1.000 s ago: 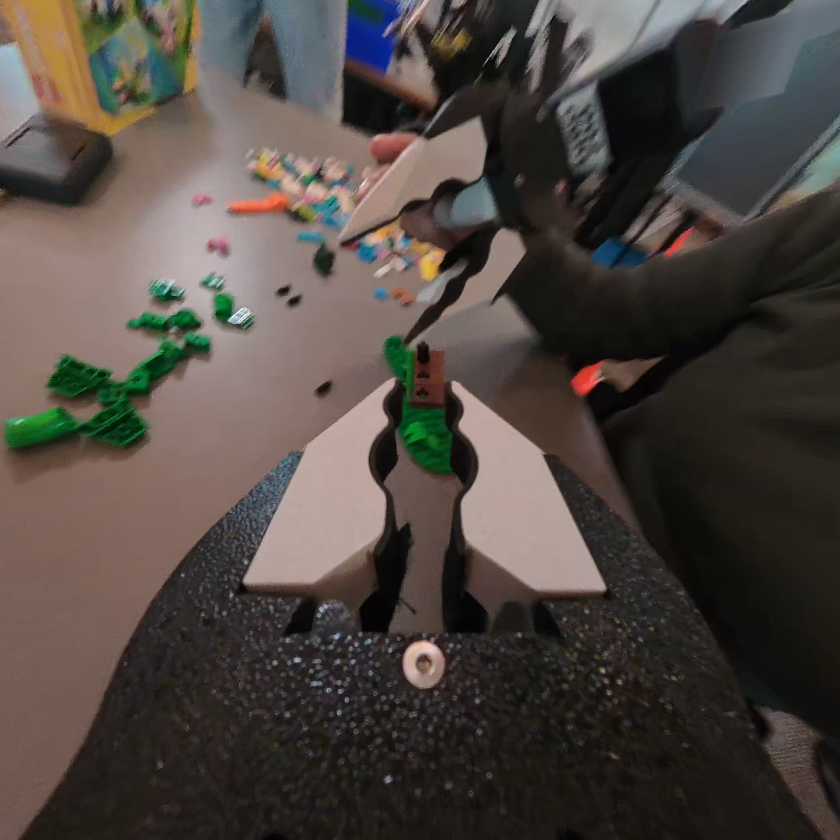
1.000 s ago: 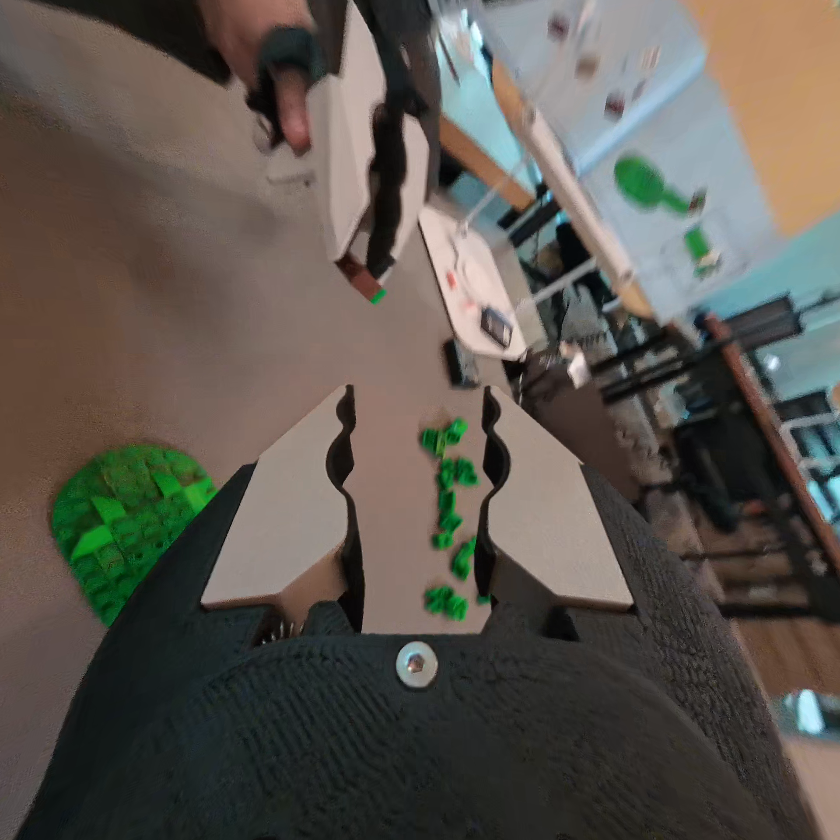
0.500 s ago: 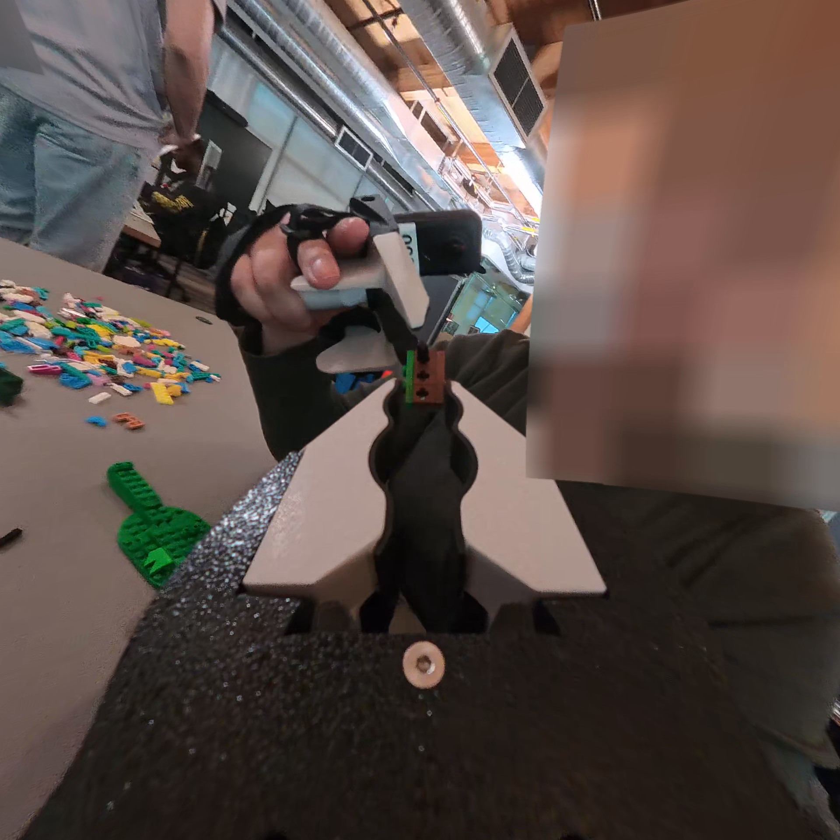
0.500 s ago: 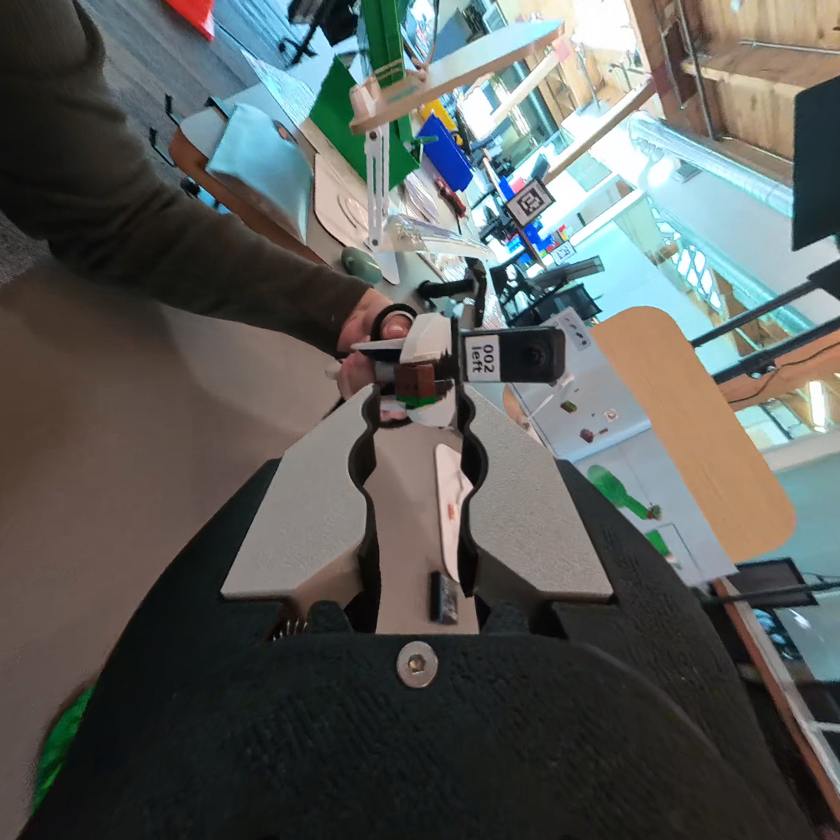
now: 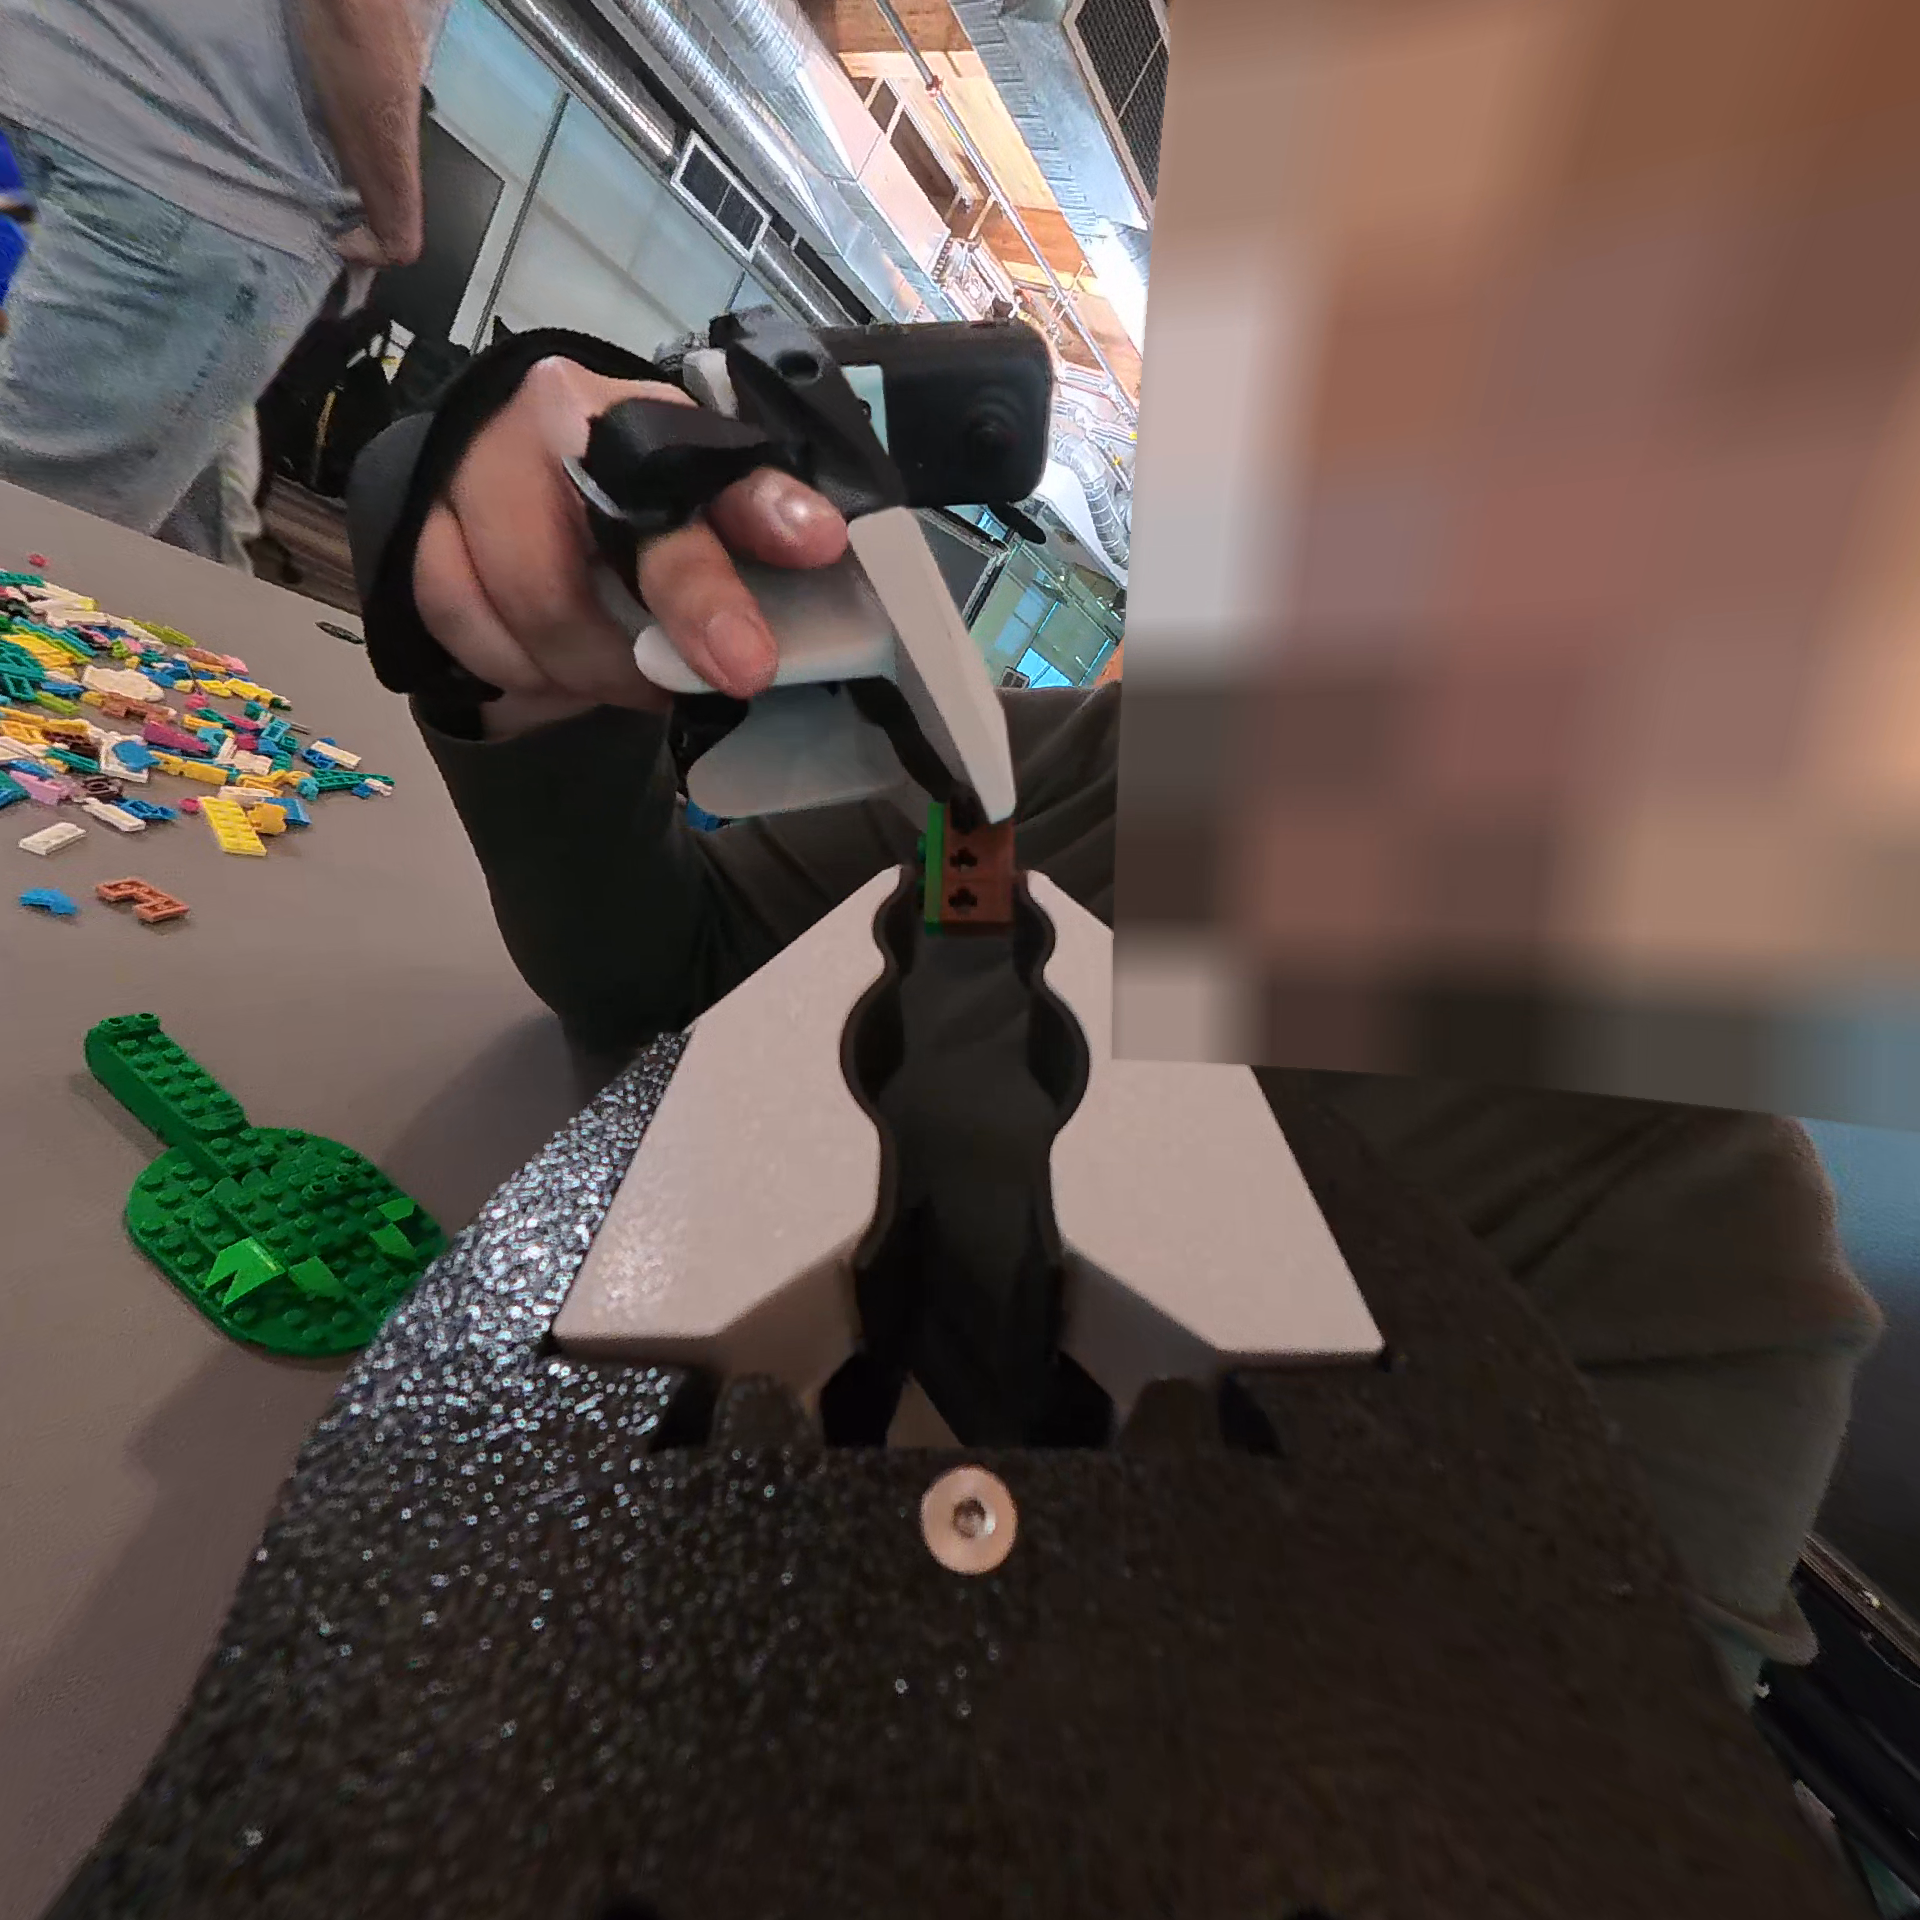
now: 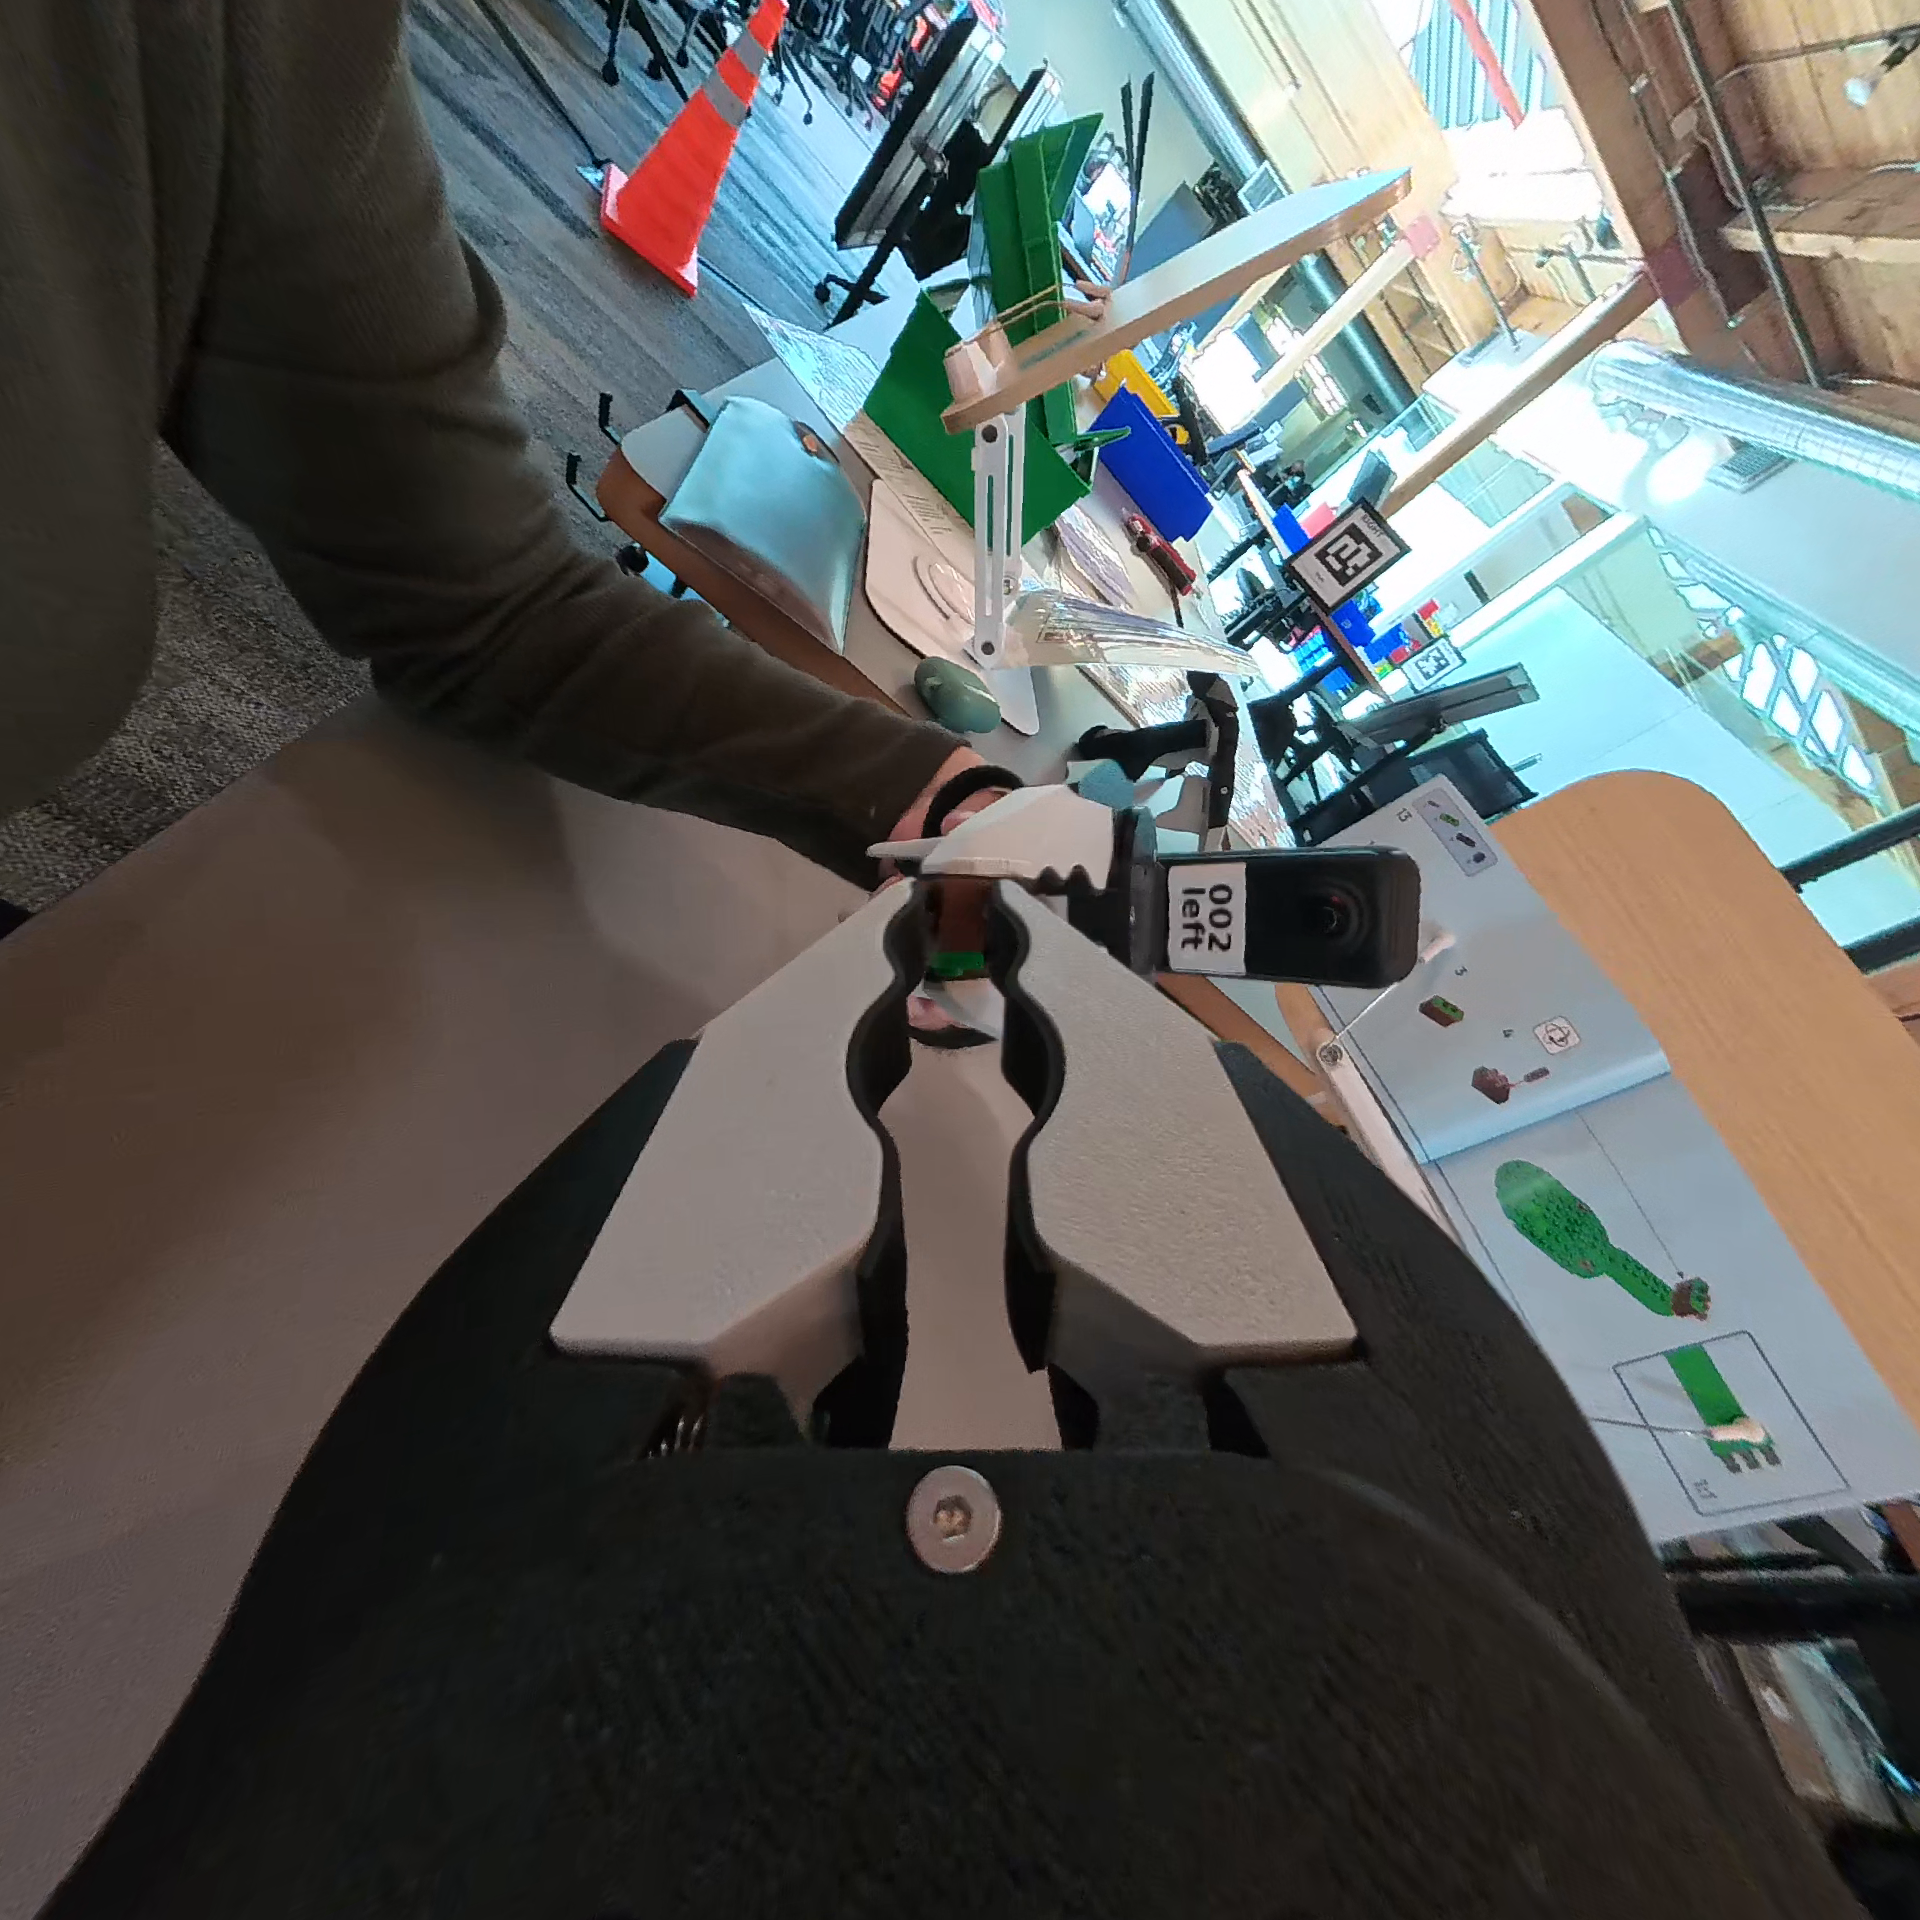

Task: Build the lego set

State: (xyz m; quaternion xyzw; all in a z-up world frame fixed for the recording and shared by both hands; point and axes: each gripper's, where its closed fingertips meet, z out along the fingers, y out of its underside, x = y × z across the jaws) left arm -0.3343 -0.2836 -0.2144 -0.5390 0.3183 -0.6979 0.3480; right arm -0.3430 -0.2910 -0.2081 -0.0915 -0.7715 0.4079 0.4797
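Note:
My left gripper (image 5: pixel 966 896) is shut on a small brown and green lego piece (image 5: pixel 971 878) and holds it up in the air above the table. My right gripper (image 5: pixel 971 812), held by a hand, comes down from above, and its fingertips close on the top of the same piece. In the right wrist view the right gripper (image 6: pixel 954 914) has its tips narrowly around the piece (image 6: pixel 962 909), with the left gripper (image 6: pixel 987 847) just beyond. A green leaf-shaped lego plate (image 5: pixel 260 1236) lies on the table (image 5: pixel 312 987) at the left.
A pile of loose coloured bricks (image 5: pixel 125 717) lies at the far left of the table. A person in jeans (image 5: pixel 135 291) stands behind it. An instruction sheet (image 6: pixel 1558 1195) leans on a wooden board to the right. An orange cone (image 6: pixel 686 156) stands on the floor beyond. Both grippers' tips are close together, under 4 cm apart. The green leaf-shaped lego plate (image 5: pixel 260 1236) is about 25 cm from both grippers' fingertips.
Both grippers rose from the table and came together. The right gripper's fingers narrowed and closed on the top of the brown and green piece, which the left gripper still holds.

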